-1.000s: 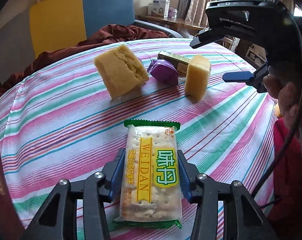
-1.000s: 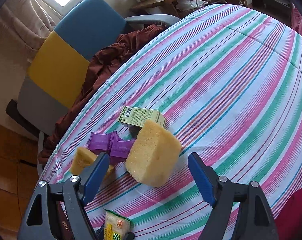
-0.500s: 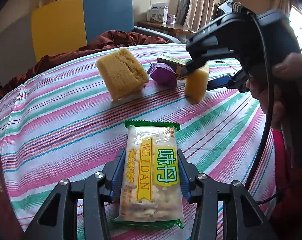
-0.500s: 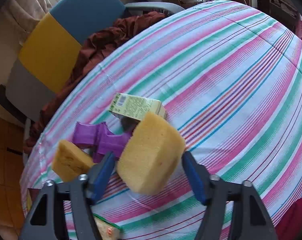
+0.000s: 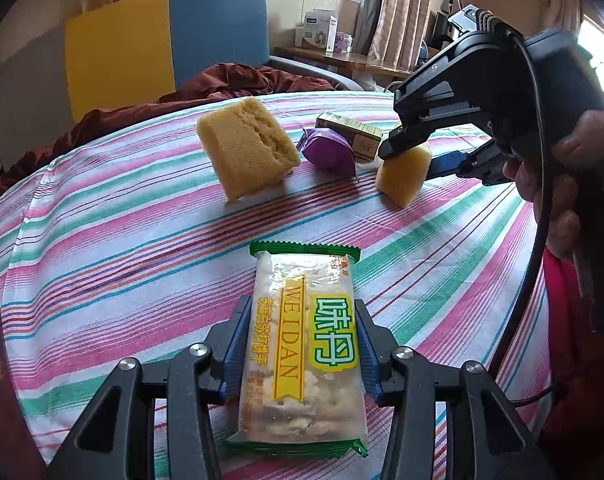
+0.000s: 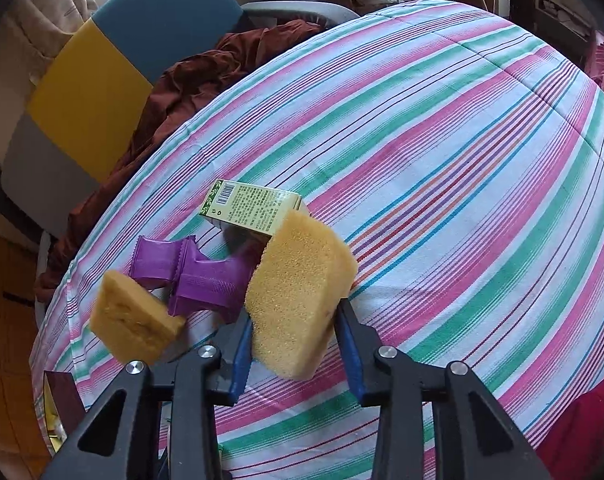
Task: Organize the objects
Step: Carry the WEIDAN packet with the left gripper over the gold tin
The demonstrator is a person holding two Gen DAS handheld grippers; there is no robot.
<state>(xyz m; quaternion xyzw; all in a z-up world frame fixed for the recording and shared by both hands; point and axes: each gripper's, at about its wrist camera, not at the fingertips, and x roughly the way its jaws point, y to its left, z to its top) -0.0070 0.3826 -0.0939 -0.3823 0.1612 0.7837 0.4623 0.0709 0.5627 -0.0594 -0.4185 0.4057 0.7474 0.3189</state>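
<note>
Left gripper clamped on a clear green-edged cracker packet with yellow "WEIDAN" band, blue pads pressed to its long sides, packet raised over the striped pink, green and white tablecloth.

Right gripper closing narrow on a yellow sponge block, blue pads against both flanks, sponge squeezed slightly and tilted, lower corner down at the cloth. Same gripper visible in the left wrist view, held by a hand.

Relative to that gripped sponge: purple crinkle-edged wrapped sweet just beside it, touching or nearly so; small green and cream printed carton with barcode directly behind, partly hidden by the sponge's top edge; second, larger yellow sponge block beyond the purple sweet, propped on one edge. Cracker packet well apart from it, nearer the left gripper's camera.

Beyond the cloth's far edge, rumpled dark red fabric and a blue, yellow and grey chair back.
</note>
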